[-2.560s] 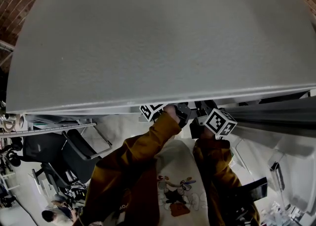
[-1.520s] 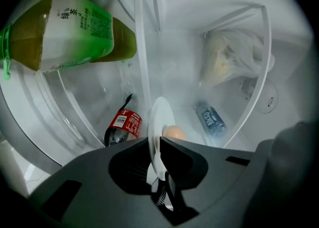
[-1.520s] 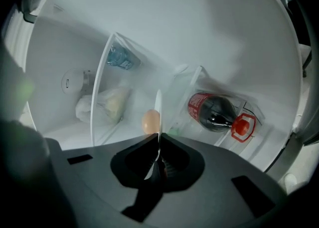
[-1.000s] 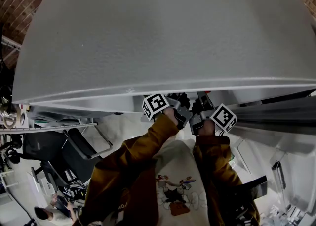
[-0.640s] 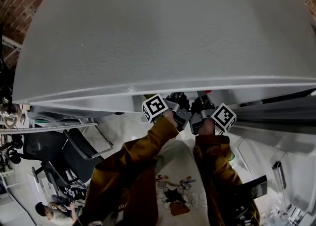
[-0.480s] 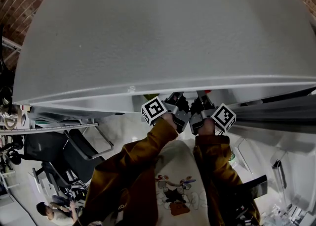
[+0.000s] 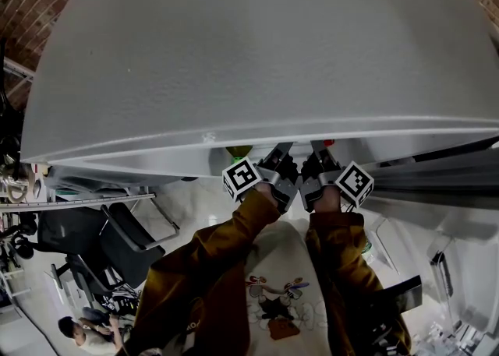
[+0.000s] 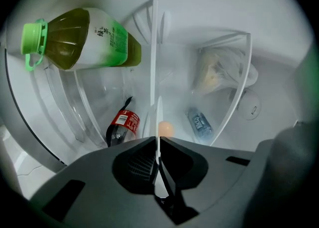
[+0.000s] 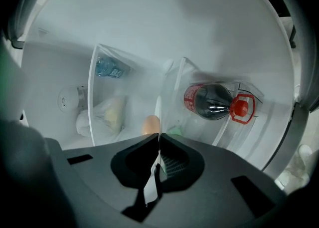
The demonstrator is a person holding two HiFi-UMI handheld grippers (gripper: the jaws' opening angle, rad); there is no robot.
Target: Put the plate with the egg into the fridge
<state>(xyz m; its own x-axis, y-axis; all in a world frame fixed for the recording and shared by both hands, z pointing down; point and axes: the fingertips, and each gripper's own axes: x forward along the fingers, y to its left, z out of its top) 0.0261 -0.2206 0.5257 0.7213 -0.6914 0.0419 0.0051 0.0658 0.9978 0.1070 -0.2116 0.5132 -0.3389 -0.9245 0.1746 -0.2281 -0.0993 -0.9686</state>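
Both grippers hold one thin white plate by its rim, seen edge-on in each gripper view. My left gripper [image 8: 158,142] is shut on the plate [image 8: 158,119], with the tan egg [image 8: 166,128] just right of the rim. My right gripper [image 9: 159,139] is shut on the plate [image 9: 158,111] from the other side, the egg [image 9: 151,123] showing left of the rim. Both look into the white fridge interior [image 8: 209,7]. In the head view the left gripper [image 7: 274,161] and right gripper [image 7: 321,158] reach under the grey fridge body [image 7: 257,51], which hides the plate.
Inside the fridge are a green tea bottle [image 8: 84,40], a cola bottle [image 8: 122,124], a small water bottle [image 8: 199,122] and a white plastic bag [image 8: 219,75], with clear shelf walls [image 8: 239,87] between them. An office chair [image 7: 117,245] stands at lower left.
The left gripper's marker cube has slid slightly down and back toward me. A green bottle now shows under the fridge edge. The right gripper has barely moved.
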